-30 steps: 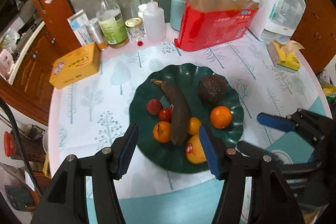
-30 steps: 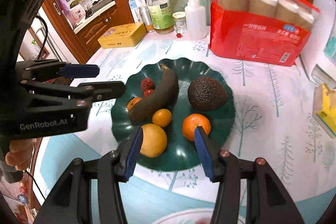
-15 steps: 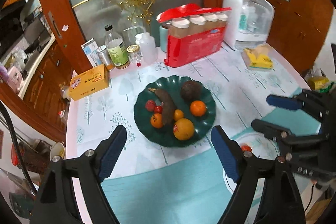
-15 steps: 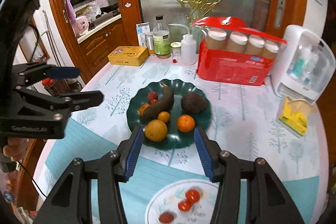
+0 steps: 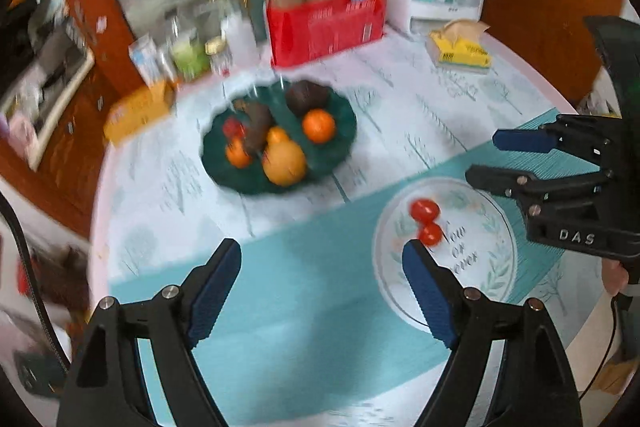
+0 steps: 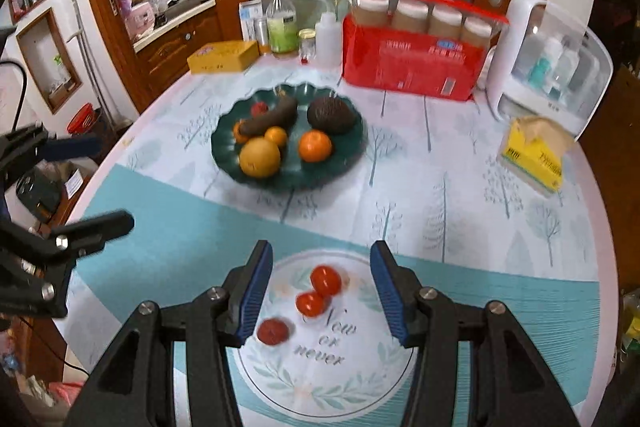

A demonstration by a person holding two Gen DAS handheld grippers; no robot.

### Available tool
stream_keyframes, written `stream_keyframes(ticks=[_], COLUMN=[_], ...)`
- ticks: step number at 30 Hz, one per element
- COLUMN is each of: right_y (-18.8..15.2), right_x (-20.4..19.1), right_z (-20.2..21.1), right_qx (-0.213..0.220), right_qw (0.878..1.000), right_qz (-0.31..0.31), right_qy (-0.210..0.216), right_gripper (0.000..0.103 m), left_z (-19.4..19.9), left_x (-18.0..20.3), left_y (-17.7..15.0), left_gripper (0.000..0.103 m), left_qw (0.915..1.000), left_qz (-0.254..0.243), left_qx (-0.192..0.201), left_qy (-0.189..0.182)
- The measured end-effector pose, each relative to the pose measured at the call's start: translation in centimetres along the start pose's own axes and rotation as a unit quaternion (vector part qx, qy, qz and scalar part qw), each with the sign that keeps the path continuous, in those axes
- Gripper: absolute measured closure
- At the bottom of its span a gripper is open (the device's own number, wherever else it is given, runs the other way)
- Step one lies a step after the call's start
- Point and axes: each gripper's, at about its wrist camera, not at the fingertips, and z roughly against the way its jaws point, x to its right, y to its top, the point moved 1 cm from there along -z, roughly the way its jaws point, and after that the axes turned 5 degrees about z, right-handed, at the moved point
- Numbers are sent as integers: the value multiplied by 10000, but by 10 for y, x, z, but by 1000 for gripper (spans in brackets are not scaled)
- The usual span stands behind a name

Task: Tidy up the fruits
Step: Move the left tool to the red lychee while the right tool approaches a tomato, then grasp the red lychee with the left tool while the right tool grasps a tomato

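Observation:
A dark green plate [image 6: 344, 163] in mid-table holds a blackened banana [image 6: 272, 119], an avocado [image 6: 331, 115], a mandarin [image 6: 315, 145], a big yellow fruit [image 6: 260, 157] and smaller pieces. Nearer to me, a white printed plate [image 6: 360, 367] carries two tomatoes [image 6: 326, 279] and a dull red fruit [image 6: 273, 331]. My right gripper [image 6: 320, 255] hovers open above this plate, its fingers empty. My left gripper [image 5: 322, 255] stands wide open over the teal cloth, left of the white plate [image 5: 472, 287], holding nothing. The green plate [image 5: 340, 147] looks blurred in the left wrist view.
At the table's back stand a red pack of jars [image 6: 412, 59], bottles [image 6: 282, 27], a yellow tin [image 6: 222, 57] and a white appliance [image 6: 560, 67]. A yellow tissue box [image 6: 532, 155] lies at the right. The round table's edge curves close on both sides.
Both grippers have drawn back from the green plate toward the near side, bringing the white plate into view. The left jaws have spread wider. The right jaws keep their gap.

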Motion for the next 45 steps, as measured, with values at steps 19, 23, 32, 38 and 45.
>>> stream_keyframes(ticks=[19,23,32,38,45], right_y=[-23,-23,-24,-25,-29], right_x=[30,27,22,25,33], right_z=[-100,-118,-136,-136,-133], right_qx=[-847,-976,-1060,-1027,-987], right_qw=[9850,9792,9718,9706,9726], right_qz=[810,837,924,973,828], right_qy=[1268,1568,1891,1949,1934], right_gripper=[52,52,72,73,73], left_z=[-109,-112,-121,-120,-117], left_x=[65,74,85,78,73], left_y=[-61,-60,-62,-64,-69], left_gripper=[28,31,61,76,77], left_qw=[9759,9750,9742,9688,9690], left_qz=[1959,2033,2035,2298,2313], left_qx=[-945,-886,-976,-908,-863], left_qy=[149,124,11,-168,-44])
